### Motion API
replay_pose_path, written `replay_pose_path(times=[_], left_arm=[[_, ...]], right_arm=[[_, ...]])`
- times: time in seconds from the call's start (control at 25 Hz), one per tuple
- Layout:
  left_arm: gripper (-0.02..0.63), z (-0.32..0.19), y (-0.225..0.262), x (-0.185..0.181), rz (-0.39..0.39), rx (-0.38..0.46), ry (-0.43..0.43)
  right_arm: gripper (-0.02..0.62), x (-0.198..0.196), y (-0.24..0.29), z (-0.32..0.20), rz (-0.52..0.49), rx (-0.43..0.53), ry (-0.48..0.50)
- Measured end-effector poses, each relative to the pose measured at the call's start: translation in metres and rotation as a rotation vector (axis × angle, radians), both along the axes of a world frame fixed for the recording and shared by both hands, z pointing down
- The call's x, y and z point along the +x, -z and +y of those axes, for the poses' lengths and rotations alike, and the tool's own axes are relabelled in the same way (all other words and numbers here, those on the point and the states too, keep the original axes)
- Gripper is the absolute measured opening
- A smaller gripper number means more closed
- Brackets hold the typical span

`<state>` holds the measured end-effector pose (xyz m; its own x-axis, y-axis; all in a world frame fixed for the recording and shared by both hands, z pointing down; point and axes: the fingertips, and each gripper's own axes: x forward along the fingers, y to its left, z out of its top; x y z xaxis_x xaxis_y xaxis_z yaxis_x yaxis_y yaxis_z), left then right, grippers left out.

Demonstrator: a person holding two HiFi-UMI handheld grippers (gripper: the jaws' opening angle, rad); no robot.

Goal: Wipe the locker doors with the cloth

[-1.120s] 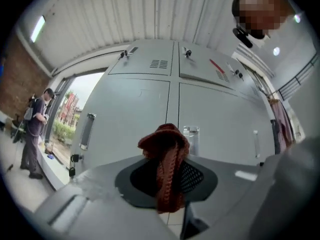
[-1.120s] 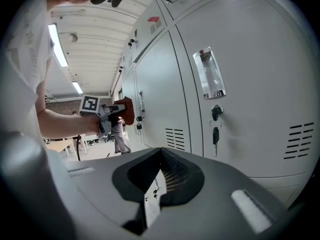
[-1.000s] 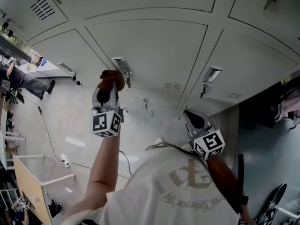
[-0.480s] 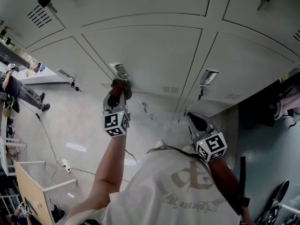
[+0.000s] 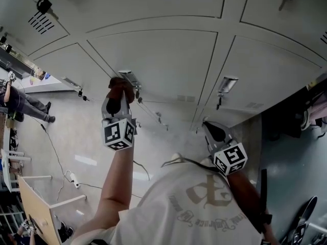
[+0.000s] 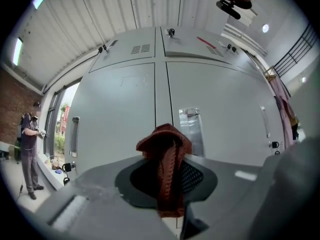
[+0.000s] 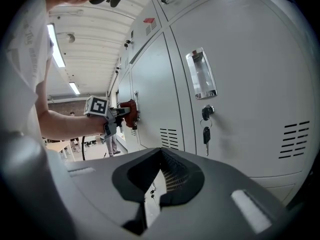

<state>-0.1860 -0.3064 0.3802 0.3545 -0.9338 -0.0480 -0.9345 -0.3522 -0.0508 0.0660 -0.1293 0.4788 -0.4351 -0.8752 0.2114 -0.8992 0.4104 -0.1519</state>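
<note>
The grey locker doors [image 5: 163, 55] fill the top of the head view. A rust-red knitted cloth [image 5: 121, 83] is pinched in my left gripper [image 5: 120, 92], which is shut on it and holds it against a door just beside a metal handle [image 5: 131, 77]. In the left gripper view the cloth [image 6: 165, 159] hangs folded between the jaws in front of the door [image 6: 120, 119] and its handle [image 6: 192, 129]. My right gripper [image 5: 210, 127] hangs lower right, near the doors, shut with nothing in it. The right gripper view shows its empty jaws [image 7: 159, 181] and the left gripper [image 7: 118, 113] far off.
Keys hang from locks [image 7: 205, 132] [image 5: 43, 5] on several doors. A person [image 5: 20, 98] stands far left near a counter. A wooden table [image 5: 30, 208] and a floor cable [image 5: 71, 175] lie lower left. Dark clutter [image 5: 301, 116] sits right of the lockers.
My left gripper carried the cloth slightly right and down along the door, then back left beside the handle. The right gripper has hardly moved.
</note>
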Motion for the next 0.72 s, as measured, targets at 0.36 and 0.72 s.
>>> replay_pose_path(times=[0.36, 0.72], left_arm=[[0.078, 0.016, 0.021, 0.037, -0.090, 0.049, -0.064], [0.078, 0.028, 0.021, 0.064, -0.136, 0.007, -0.105]], right_arm=[[0.008, 0.004, -0.001, -0.004, -0.015, -0.015, 0.003], [0.008, 0.008, -0.001, -0.006, -0.022, 0.005, 0.002]])
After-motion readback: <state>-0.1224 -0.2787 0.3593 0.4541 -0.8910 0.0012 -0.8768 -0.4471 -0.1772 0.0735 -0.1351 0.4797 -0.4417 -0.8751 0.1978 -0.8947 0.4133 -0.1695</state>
